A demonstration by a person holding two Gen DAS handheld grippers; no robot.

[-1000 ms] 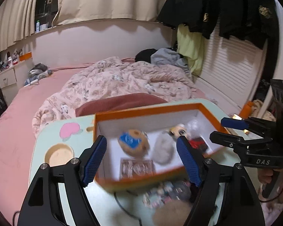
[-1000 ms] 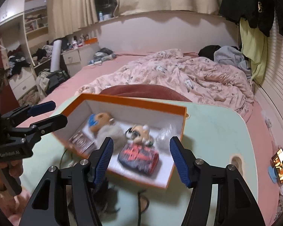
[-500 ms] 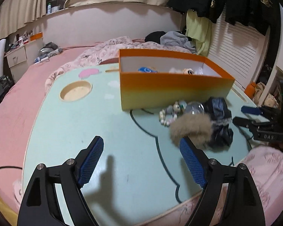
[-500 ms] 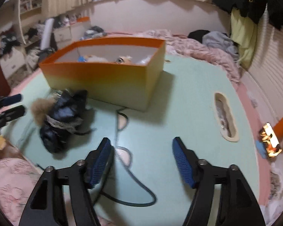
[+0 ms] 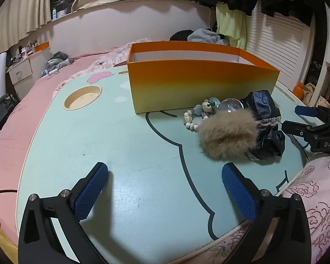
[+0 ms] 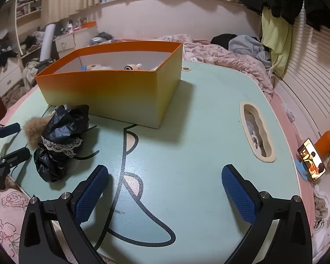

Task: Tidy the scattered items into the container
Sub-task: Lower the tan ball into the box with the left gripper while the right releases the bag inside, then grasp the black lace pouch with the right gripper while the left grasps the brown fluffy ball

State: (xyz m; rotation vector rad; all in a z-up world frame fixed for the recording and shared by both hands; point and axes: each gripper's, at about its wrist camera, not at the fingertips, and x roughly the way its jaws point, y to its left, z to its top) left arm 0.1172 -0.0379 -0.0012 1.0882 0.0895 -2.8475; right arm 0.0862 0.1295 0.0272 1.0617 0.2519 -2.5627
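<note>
An orange box [image 5: 200, 83] [image 6: 112, 92] stands on the mint table [image 5: 125, 145], with small toys [image 6: 132, 67] showing over its rim. In front of it lie a bead bracelet [image 5: 195, 114], a clear ball [image 5: 231, 105], a tan fur pom [image 5: 227, 136] [image 6: 34, 129] and a dark satin cloth with lace trim [image 5: 266, 127] [image 6: 61, 136]. My left gripper [image 5: 165, 171] [image 6: 15, 140] hovers low over the near table, left of the pom. Its jaws are opening with nothing between them. My right gripper [image 6: 165, 171] [image 5: 297, 118] sits right of the cloth, its jaws also opening and empty.
A round cup recess [image 5: 82, 98] lies at the table's left and an oblong slot [image 6: 256, 136] at its right. A lit phone [image 6: 311, 161] and an orange bottle [image 6: 329, 140] stand beyond the right edge. Pink patterned fabric [image 5: 314, 187] borders the near edge; a bed lies behind.
Both grippers have dropped from above the box to low over the near table. Both pairs of jaws stand wider apart than before.
</note>
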